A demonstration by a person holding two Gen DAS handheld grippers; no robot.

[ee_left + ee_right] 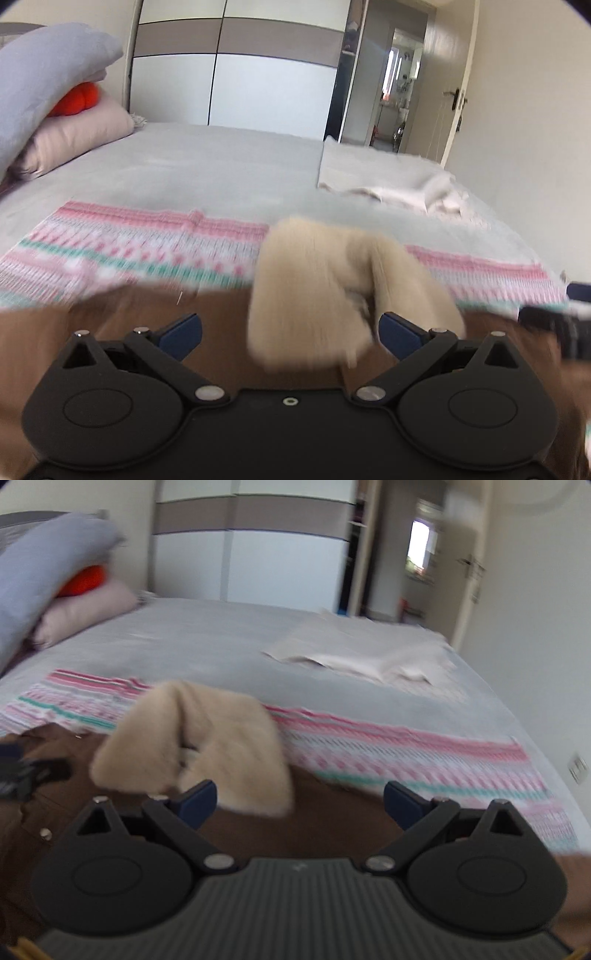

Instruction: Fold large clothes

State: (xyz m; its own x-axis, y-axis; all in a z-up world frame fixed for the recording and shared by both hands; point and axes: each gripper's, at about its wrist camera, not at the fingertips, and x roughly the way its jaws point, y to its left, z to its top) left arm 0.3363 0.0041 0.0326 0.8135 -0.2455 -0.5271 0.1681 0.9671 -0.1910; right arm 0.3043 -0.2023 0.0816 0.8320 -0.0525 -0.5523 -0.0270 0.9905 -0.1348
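A brown garment (147,321) (332,823) with a cream fleece collar (325,288) (192,746) lies on the near part of the bed, over a pink and teal patterned blanket (129,251) (406,753). My left gripper (290,332) is open above the garment; the collar lies between its blue fingers, against the right one, with no pad pressing on it. My right gripper (300,803) is open too, and the collar sits by its left finger. Each gripper shows at the edge of the other's view: the right gripper (554,325) and the left gripper (22,771). Both views are motion-blurred.
The grey bed sheet (221,173) stretches away to a white wardrobe (258,85). Pillows (44,85) and an orange cushion (79,98) are stacked at the far left. A beige cloth (388,177) (369,653) lies at the far right, near an open door (454,96).
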